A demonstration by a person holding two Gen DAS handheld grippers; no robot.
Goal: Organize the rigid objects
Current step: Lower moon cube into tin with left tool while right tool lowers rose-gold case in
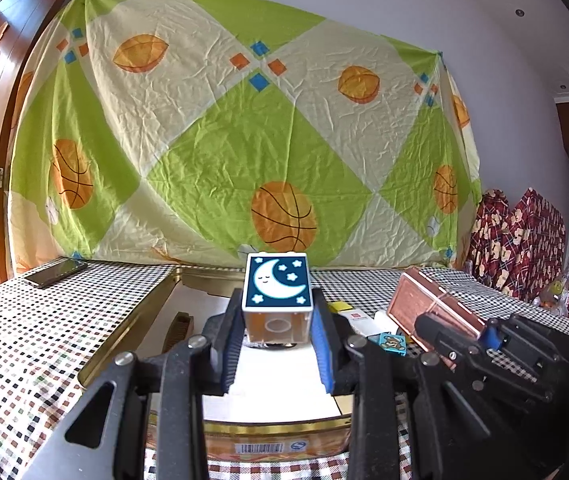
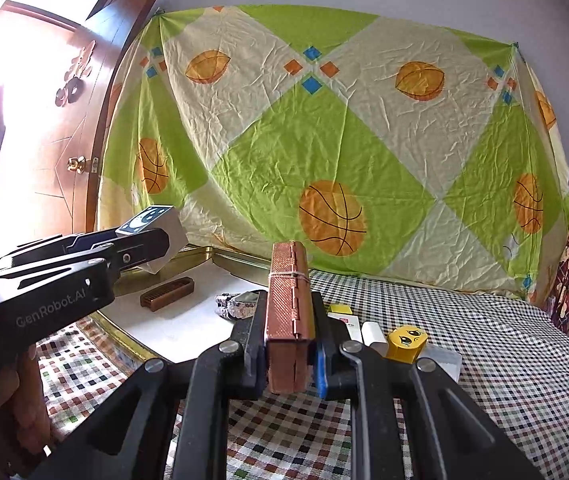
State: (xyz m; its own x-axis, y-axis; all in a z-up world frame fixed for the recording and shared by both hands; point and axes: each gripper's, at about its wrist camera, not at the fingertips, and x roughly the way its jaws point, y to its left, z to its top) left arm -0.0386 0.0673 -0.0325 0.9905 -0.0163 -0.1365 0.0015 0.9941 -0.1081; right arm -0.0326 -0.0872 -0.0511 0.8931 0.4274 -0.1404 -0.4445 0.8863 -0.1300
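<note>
text: "GenRobot.AI" | on: left gripper body | other print: unreadable

Moon-printed clear block held level over the gold tin; copper hinged case gripped on edge

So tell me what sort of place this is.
Likely a room in a home: a wooden door with a brass knob, a patterned bedsheet hung on the wall, and a checked tablecloth.

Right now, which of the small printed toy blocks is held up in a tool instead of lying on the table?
The moon block, white with a crescent moon and stars, gripped by the left tool above the tin. The yellow face block and blue bear tile lie on the checked cloth.
</note>
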